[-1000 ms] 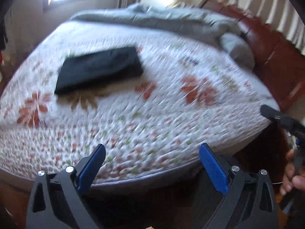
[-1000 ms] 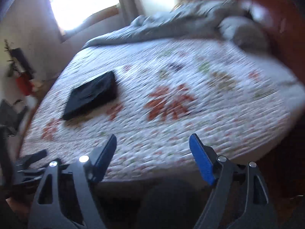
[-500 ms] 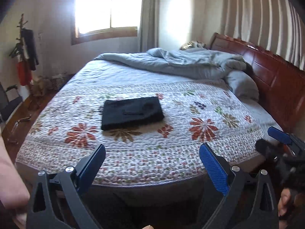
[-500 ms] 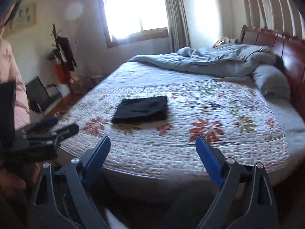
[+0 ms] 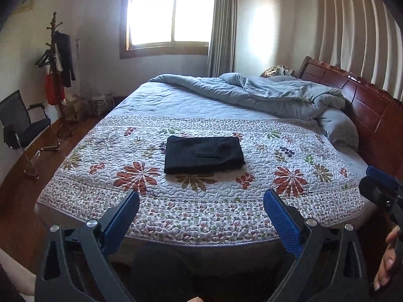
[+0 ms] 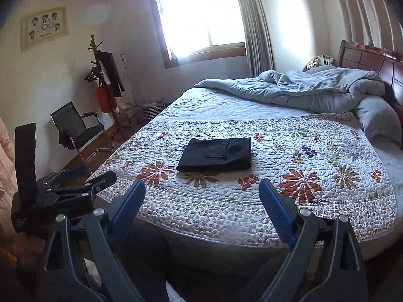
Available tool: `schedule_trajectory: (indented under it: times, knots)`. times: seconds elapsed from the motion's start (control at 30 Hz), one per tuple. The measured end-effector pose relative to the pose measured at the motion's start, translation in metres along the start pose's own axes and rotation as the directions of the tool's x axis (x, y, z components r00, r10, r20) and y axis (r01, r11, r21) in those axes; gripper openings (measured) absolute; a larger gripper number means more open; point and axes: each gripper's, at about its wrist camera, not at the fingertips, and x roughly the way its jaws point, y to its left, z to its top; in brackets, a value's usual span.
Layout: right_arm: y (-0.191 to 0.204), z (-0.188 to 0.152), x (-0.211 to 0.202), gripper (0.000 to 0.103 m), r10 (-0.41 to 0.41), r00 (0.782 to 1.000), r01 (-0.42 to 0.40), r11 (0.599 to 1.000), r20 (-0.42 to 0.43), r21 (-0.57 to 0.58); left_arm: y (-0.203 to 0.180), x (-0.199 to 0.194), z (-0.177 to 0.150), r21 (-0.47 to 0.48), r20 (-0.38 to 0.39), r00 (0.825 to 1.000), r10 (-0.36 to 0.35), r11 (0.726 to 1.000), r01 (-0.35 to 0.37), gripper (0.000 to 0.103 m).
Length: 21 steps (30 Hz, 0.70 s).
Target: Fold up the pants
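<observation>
Far left I had a black chair [image 5: 27, 123] and a coat rack [image 5: 56, 58] against the wall, window [image 5: 171, 15] behind them. Left gripper [image 5: 201, 201] hung short of the bed's near edge, fingers [image 5: 121, 216] spread wide, nothing between them, only quilt visible through the gap. Pants [image 5: 204, 154] were already a flat black rectangle, lying on the floral quilt [image 5: 252, 201] about mid-bed, well apart from both grippers. Grey duvet [image 5: 252, 93] was bunched along the far side toward the wooden headboard [image 5: 365, 105] on the right. Right gripper [image 6: 201, 192] sat at the same standoff from the bed; its fingers [image 6: 275, 211] had just been opening and stood wide, empty. From the right wrist view I saw the left gripper's body at the left edge, held beside a pink sleeve [image 6: 6, 161]. From the left wrist view the right gripper's tip showed at the right edge, a hand [image 5: 388, 259] below it.
</observation>
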Motion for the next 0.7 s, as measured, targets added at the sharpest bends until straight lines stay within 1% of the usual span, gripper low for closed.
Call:
schedule_trajectory:
  times: [0.17,0.23,0.37,0.4,0.53,0.6,0.7]
  knots:
    - [0.014,-0.003,0.004,0.092,0.009,1.000,-0.009,1.000,-0.011,-0.015,0.006,-0.012,-0.004,-0.040,0.026,0.999,0.018,0.999,-0.017,0.099]
    - [0.016,-0.005,0.010,0.092,0.009,1.000,-0.009,1.000,-0.027,-0.011,0.007,-0.010,-0.005,-0.044,0.021,0.999,0.030,0.999,-0.029,0.099]
    - [0.016,-0.007,0.013,0.092,0.001,1.000,-0.002,1.000,-0.028,-0.013,0.008,-0.006,-0.006,-0.028,0.018,0.995,0.093,0.995,-0.093,0.099]
    - [0.016,-0.006,0.013,0.092,-0.001,1.000,0.000,1.000,-0.023,-0.011,0.009,-0.005,-0.005,-0.029,0.022,0.995,0.098,0.995,-0.097,0.099]
    - [0.014,-0.004,0.016,0.092,-0.009,1.000,0.009,1.000,-0.019,-0.014,0.010,-0.004,-0.003,-0.037,0.025,0.996,0.081,0.996,-0.080,0.099]
    - [0.014,-0.004,0.019,0.092,-0.013,1.000,0.012,1.000,-0.022,-0.021,0.009,-0.002,-0.002,-0.038,0.023,0.996,0.083,0.996,-0.082,0.099]
    - [0.012,-0.003,0.022,0.092,-0.009,1.000,0.008,1.000,-0.024,-0.018,0.007,0.002,-0.001,-0.033,0.006,0.997,0.076,0.997,-0.075,0.099]
